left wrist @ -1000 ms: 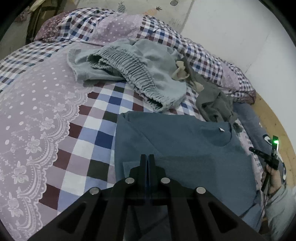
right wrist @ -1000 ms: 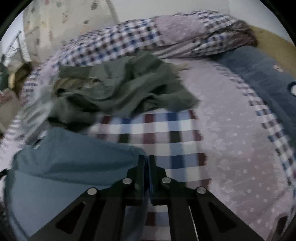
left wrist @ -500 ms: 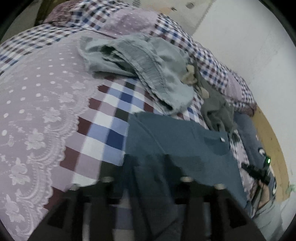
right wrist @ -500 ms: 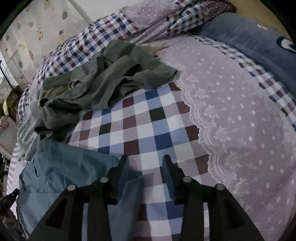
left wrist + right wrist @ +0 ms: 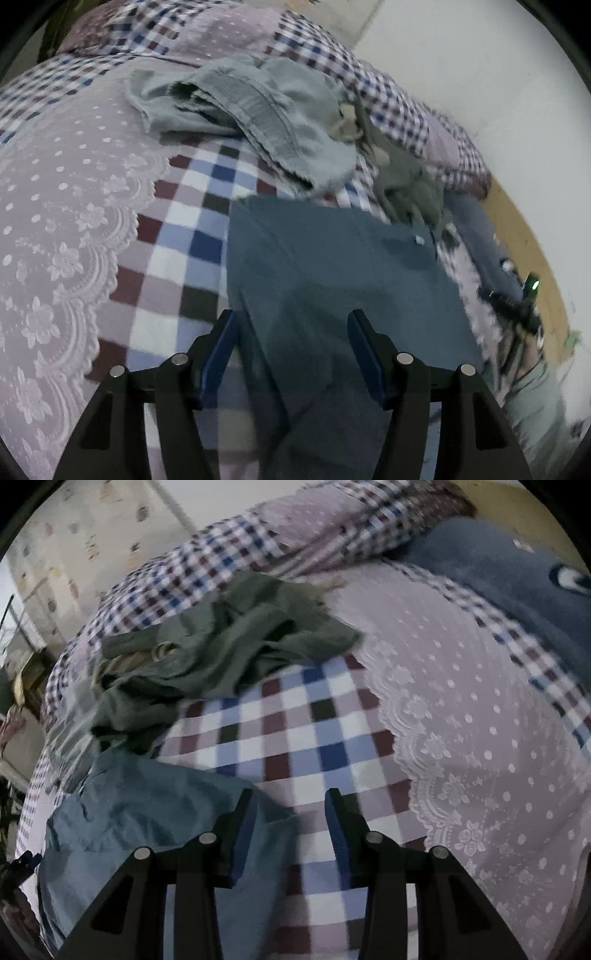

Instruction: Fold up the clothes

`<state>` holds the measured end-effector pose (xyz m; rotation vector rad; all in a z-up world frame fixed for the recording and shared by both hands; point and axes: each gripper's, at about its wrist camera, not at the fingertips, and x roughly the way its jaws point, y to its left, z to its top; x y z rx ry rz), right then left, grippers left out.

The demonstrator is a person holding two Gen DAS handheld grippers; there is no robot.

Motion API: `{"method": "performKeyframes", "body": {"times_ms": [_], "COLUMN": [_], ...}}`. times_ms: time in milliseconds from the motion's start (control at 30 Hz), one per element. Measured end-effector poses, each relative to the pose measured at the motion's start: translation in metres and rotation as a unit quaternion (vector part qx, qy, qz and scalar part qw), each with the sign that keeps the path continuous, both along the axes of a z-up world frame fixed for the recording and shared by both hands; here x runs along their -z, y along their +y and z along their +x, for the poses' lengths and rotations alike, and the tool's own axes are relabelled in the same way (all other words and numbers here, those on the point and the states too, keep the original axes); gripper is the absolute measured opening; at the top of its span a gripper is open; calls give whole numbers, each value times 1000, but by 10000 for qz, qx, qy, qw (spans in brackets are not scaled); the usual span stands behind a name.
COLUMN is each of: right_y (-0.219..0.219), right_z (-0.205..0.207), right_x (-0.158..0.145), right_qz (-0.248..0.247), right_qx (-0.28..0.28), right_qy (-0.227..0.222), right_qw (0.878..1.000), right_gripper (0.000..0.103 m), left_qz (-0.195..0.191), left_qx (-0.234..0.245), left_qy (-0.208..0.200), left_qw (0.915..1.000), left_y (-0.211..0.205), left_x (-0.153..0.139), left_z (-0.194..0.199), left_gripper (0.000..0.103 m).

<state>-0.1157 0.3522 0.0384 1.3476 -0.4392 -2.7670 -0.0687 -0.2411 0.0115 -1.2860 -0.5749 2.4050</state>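
Teal cotton fills the lower middle of the left wrist view: a shirt (image 5: 332,273) lies spread on a checked bedspread (image 5: 192,236), its neckline and small white tag toward the right of the frame. The left gripper (image 5: 291,354) hangs over the shirt's near left part with its jaws opening; cloth lies below the gap, but the blue pads do not press on it. In the right wrist view the same shirt sits at the lower left, its side edge running under the left finger of the right gripper (image 5: 290,830). That gripper's jaws stand partly apart over the edge and the bedspread, clamping nothing.

The step in hand looks like a release: both grippers appear to have let go of the shirt after laying it flat or turning a side in. A darker band down the shirt's left part may be a fold, though blur makes this unsure. The next move probably calls for fresh holds on the shirt, one gripper at each end of a side or the hem, so the cloth can be carried over itself evenly.

No basket, box or drawer is in view. Unfolded clothes lie loose on the bed: pale blue trousers (image 5: 258,110) with a gathered waistband at the upper middle, and a crumpled grey-green garment (image 5: 221,653) beyond the shirt.
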Motion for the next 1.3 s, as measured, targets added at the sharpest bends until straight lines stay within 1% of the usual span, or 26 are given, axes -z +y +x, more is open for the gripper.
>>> {"method": "performKeyframes", "body": {"times_ms": [100, 233, 367, 433, 500, 567, 600, 667, 700, 767, 800, 833, 933, 1000, 1067, 1133, 1233, 1267, 1300], "right_y": [-23, -60, -95, -100, -103, -100, -99, -95, -94, -97, -102, -112, -145, -193, -246, -292, -351, -369, -381], "right_z": [10, 29, 49, 60, 71, 82, 87, 97, 102, 113, 118, 123, 137, 145, 151, 155, 160, 161, 162], "right_x": [-13, -30, -48, -52, -55, -55, -54, -52, -51, -51, -51, -52, -53, -49, -42, -34, -20, -15, -10], "right_qz": [-59, -143, -226, -271, -302, -320, -336, -369, -386, -423, -443, -466, -543, -609, -432, -279, -220, -165, -105], "right_qx": [-305, -861, -1401, -1477, -1517, -1501, -1485, -1452, -1440, -1519, -1594, -1737, -2201, -2841, -3468, -3872, -4371, -4505, -4571], "right_qy": [124, 319, 503, 549, 580, 577, 565, 541, 530, 560, 593, 641, 779, 774, 710, 649, 596, 595, 587], "right_qw": [9994, 9957, 9886, 9871, 9863, 9865, 9867, 9872, 9874, 9859, 9844, 9816, 9708, 9537, 9343, 9193, 8971, 8906, 8874], "right_gripper": [41, 41, 41, 42, 42, 42, 42, 42, 42, 44, 44, 45, 47, 48, 50, 51, 54, 54, 54], "left_qz": [109, 97, -36, -201, -354, -453, -498, -567, -598, -628, -600, -572, -483, -380, -294, -213, -105, -74, -48], "left_qx": [93, 376, 615, 725, 741, 666, 619, 513, 460, 390, 369, 348, 285, 253, 215, 174, 99, 81, 72], "left_qy": [100, 229, 266, 287, 349, 387, 412, 463, 484, 551, 603, 656, 721, 744, 763, 780, 804, 813, 824], "left_qw": [9998, 9990, 9977, 9968, 9960, 9960, 9960, 9960, 9960, 9957, 9957, 9956, 9958, 9962, 9964, 9966, 9967, 9966, 9966], "left_y": [1, 5, 10, 14, 15, 13, 12, 10, 9, 7, 6, 5, 3, 3, 2, 1, -2, -3, -4], "left_x": [-2, -7, -6, -4, -4, -5, -6, -7, -7, -10, -12, -15, -20, -21, -23, -24, -27, -27, -28], "left_z": [14, 35, 50, 57, 62, 67, 70, 75, 77, 83, 87, 91, 101, 106, 110, 113, 119, 120, 121], "left_gripper": [65, 65, 65, 63, 54, 35, 31, 17, 14, 7, 5, 5, 5, 5, 5, 5, 5, 5, 5]}}
